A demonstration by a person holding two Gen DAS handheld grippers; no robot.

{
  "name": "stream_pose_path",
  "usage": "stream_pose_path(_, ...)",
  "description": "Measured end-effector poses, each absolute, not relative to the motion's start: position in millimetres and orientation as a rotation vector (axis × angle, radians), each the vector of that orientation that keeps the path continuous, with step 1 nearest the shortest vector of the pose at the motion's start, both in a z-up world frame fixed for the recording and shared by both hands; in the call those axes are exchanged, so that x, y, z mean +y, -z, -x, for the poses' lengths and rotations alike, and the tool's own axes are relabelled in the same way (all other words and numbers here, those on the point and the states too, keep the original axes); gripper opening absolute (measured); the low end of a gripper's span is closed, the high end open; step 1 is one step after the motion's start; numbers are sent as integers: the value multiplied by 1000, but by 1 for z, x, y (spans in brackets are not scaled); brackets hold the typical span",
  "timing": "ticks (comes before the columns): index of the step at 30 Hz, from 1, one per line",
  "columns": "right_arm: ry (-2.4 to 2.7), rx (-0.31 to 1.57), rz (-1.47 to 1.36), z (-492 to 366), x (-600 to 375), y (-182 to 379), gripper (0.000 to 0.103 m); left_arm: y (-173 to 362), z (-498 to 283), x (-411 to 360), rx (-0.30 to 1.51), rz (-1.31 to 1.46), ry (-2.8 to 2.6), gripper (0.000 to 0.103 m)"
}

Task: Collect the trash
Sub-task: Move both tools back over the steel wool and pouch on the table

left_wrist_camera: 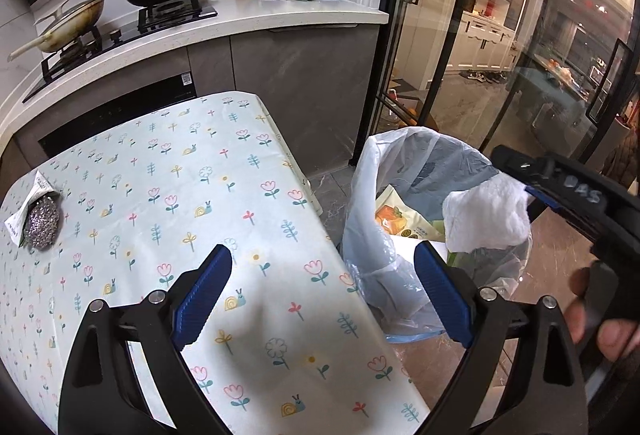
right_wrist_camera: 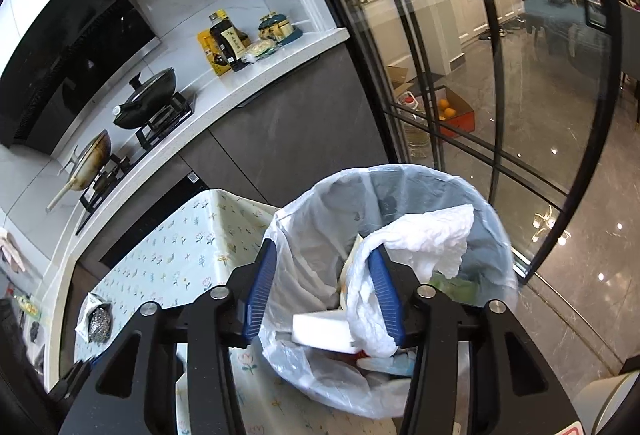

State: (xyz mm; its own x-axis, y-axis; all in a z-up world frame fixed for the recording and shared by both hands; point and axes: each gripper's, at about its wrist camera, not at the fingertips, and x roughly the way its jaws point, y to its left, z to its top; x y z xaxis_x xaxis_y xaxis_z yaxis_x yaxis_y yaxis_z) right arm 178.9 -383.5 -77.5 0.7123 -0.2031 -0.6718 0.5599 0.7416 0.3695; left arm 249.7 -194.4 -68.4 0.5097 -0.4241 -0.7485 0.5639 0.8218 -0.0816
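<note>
With my right gripper spread over the bin, tissue seemingly draped on one pad, left gripper spread empty, scrubber and wrapper remain on table.

The left gripper points downward at a slant, its 2 blue-padded jaws wide apart with nothing between them. The right gripper also tilts downward, its jaws standing partly apart; no pad presses on anything. A hand holds the right gripper's handle from behind.
</note>
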Motion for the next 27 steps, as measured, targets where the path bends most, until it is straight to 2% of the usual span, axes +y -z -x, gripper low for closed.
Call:
stream_pose_path(5,465,742,-615,-171,-376,107,47,68,-252,-178,855,-160,585,88)
stream_pose_path(11,496,767,-641,-135,-365,121,47,69,-247,-164,868,-138,578,88)
stream_pose_path(27,370,685,-512,-134,-290,59,49,55,-231,-119,849,-100,544,88)
